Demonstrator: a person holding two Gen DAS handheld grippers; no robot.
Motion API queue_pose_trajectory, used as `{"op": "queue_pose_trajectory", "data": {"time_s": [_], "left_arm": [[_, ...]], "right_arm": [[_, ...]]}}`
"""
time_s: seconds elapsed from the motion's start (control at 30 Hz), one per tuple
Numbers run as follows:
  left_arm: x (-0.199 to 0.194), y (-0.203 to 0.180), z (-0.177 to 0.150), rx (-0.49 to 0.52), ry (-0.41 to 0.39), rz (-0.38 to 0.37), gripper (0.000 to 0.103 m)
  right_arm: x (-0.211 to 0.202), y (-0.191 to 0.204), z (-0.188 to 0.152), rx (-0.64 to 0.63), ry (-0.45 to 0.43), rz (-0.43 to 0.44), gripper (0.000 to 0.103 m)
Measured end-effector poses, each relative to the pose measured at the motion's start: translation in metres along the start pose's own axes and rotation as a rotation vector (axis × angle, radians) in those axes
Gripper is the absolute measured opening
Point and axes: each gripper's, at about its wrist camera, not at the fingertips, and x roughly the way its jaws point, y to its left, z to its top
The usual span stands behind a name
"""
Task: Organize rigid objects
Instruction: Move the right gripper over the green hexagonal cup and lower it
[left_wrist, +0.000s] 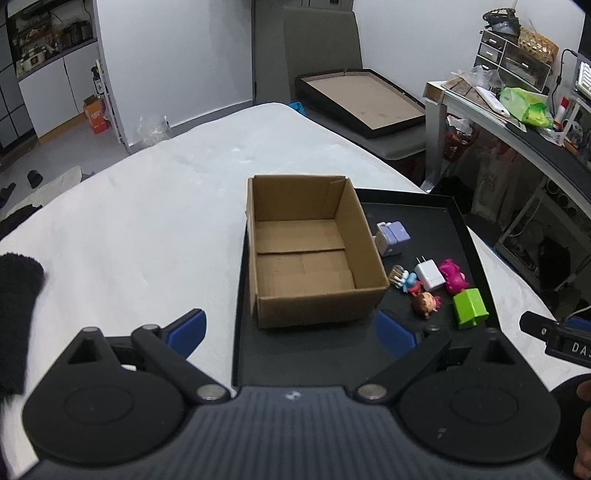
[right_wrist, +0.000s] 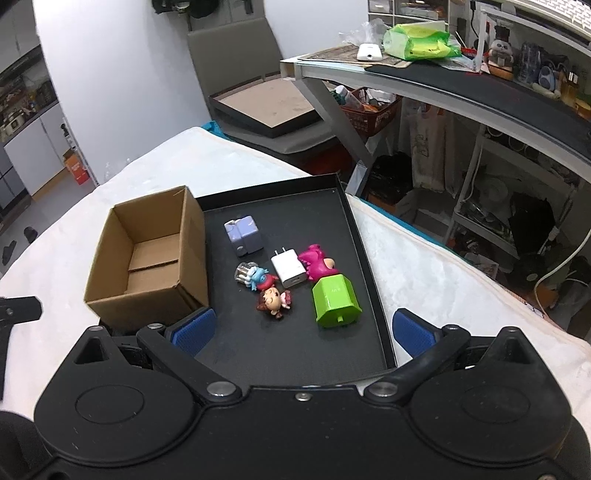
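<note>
Blue-padded fingers of the right gripper (right_wrist: 301, 330) stood wide apart, holding nothing, low over the near end of the flat black tray (right_wrist: 295, 354). The left gripper (left_wrist: 291, 330) was spread wide too and empty, just before the open brown cardboard box (left_wrist: 306, 254), which sat on the tray's left side with nothing in it.

The toys lay in a bunch by the tray's right edge: a bright green plastic block (right_wrist: 335, 302) nearest, a little brown-haired doll (right_wrist: 273, 301), a small blue and red figure (right_wrist: 258, 278), a white plug charger (right_wrist: 289, 272), a pink plastic dinosaur (right_wrist: 317, 264) and a pale purple cube (right_wrist: 244, 233) farther back.

Picking the green block first looked smart, since it was closest. The right gripper should probably come down with one pad on each flat side, squeeze gently, then lift it across into the box without bumping the doll beside it.
</note>
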Motion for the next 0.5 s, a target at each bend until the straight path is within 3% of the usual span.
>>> {"op": "queue_pose_trajectory", "data": {"time_s": [0.1,0.33,0.5], "left_arm": [[0.007,0.004,0.006,-0.009,0.005,0.008,0.097],[0.027,0.018,0.015,-0.07,-0.006,0.024,0.096],[0.045,0.028,0.021,-0.091,-0.008,0.034,0.095]], "right_arm": [[0.009,0.0,0.004,0.022,-0.008,0.011,0.095],[0.032,0.0,0.006,0.071,-0.031,-0.018,0.091],[0.046,-0.002,-0.001,0.092,-0.102,-0.055,0.088]]}}
